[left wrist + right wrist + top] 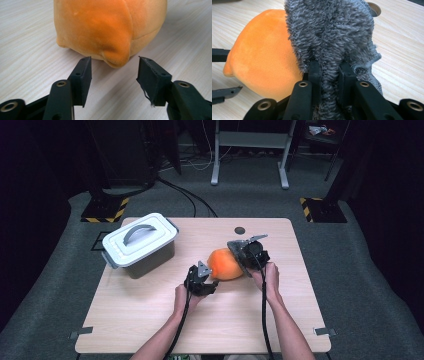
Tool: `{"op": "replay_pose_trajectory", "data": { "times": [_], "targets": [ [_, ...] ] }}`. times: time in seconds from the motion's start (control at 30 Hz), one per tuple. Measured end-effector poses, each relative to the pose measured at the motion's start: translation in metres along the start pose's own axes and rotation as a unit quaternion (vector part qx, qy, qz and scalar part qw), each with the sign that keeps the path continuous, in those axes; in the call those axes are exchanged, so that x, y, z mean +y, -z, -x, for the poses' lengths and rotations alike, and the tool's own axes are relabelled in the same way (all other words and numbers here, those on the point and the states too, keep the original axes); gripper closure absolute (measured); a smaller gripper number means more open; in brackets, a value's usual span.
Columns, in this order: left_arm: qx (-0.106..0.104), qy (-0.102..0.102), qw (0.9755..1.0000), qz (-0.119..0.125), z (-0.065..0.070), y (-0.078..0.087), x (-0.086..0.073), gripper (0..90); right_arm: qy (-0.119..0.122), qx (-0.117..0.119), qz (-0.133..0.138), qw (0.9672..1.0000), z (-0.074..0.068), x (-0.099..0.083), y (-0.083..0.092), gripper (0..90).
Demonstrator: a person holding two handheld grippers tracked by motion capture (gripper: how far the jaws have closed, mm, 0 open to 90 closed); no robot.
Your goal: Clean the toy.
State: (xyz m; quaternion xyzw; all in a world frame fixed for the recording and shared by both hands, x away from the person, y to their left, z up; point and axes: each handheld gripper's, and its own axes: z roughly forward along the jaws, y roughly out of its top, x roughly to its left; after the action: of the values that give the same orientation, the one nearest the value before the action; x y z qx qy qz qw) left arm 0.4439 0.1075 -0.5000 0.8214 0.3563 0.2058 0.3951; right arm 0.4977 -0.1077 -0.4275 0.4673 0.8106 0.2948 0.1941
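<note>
We saw the right gripper (pixel 329 72) pinching a fuzzy grey cloth (pixel 332 32), center frame; the left gripper (pixel 113 72) gaped half-wide, empty, before the round orange plush toy (pixel 105 25).

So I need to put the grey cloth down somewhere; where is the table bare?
Bare: the near table edge, and the far right corner past the orange plush. Crowded: the middle, and far left by the lidded box.

Grey lidded box (pixel 141 246) at table (pixel 150 320) far-left corner.
</note>
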Motion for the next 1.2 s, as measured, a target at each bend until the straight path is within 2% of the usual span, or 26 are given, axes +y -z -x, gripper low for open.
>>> {"op": "replay_pose_trajectory", "data": {
  "times": [0.13, 0.27, 0.4, 0.5, 0.57, 0.7, 0.83, 0.97, 1.0, 1.03, 1.1, 1.2],
  "targets": [
    [0.006, -0.003, 1.0000, -0.001, 0.004, -0.004, 0.005, 42.0, -0.001, 0.003, 0.000, 1.0000, 0.000, 0.000, 0.000, 76.0],
    [0.019, -0.010, 0.9998, -0.003, 0.008, -0.010, 0.007, 45.1, -0.005, 0.005, 0.003, 1.0000, 0.001, -0.002, 0.000, 76.0],
    [0.029, -0.015, 0.9995, 0.001, 0.008, -0.011, 0.008, 57.2, -0.011, 0.008, 0.003, 0.9999, 0.002, -0.004, 0.001, 76.0],
    [0.027, -0.014, 0.9995, 0.005, 0.008, -0.010, 0.008, 70.3, -0.012, 0.011, 0.010, 0.9998, 0.005, -0.006, 0.003, 76.0],
    [0.023, -0.012, 0.9996, 0.010, 0.007, -0.009, 0.009, 75.1, -0.015, 0.012, 0.015, 0.9997, 0.006, -0.006, 0.005, 76.0],
    [0.015, -0.014, 0.9996, 0.017, 0.005, -0.004, 0.012, 78.6, -0.016, 0.015, 0.029, 0.9993, 0.006, -0.006, 0.017, 75.9],
    [0.003, -0.019, 0.9996, 0.022, 0.005, 0.002, 0.017, 79.2, -0.009, 0.031, 0.046, 0.9984, 0.005, -0.002, 0.032, 75.9],
    [-0.007, -0.024, 0.9993, 0.029, 0.008, 0.008, 0.021, 79.1, -0.001, 0.042, 0.059, 0.9974, -0.003, 0.006, 0.044, 75.8],
    [-0.011, -0.027, 0.9993, 0.024, 0.009, 0.009, 0.022, 79.1, 0.002, 0.047, 0.061, 0.9970, -0.005, 0.008, 0.046, 75.8],
    [-0.012, -0.028, 0.9992, 0.027, 0.010, 0.009, 0.022, 79.0, 0.003, 0.046, 0.056, 0.9973, -0.010, 0.010, 0.046, 75.7],
    [-0.015, -0.031, 0.9992, 0.021, 0.011, 0.008, 0.022, 78.9, 0.017, 0.058, 0.055, 0.9966, -0.019, 0.013, 0.043, 75.7],
    [-0.019, -0.024, 0.9994, 0.019, 0.012, 0.007, 0.021, 78.5, 0.032, 0.062, 0.047, 0.9965, -0.030, 0.015, 0.035, 75.4]
  ]
}}
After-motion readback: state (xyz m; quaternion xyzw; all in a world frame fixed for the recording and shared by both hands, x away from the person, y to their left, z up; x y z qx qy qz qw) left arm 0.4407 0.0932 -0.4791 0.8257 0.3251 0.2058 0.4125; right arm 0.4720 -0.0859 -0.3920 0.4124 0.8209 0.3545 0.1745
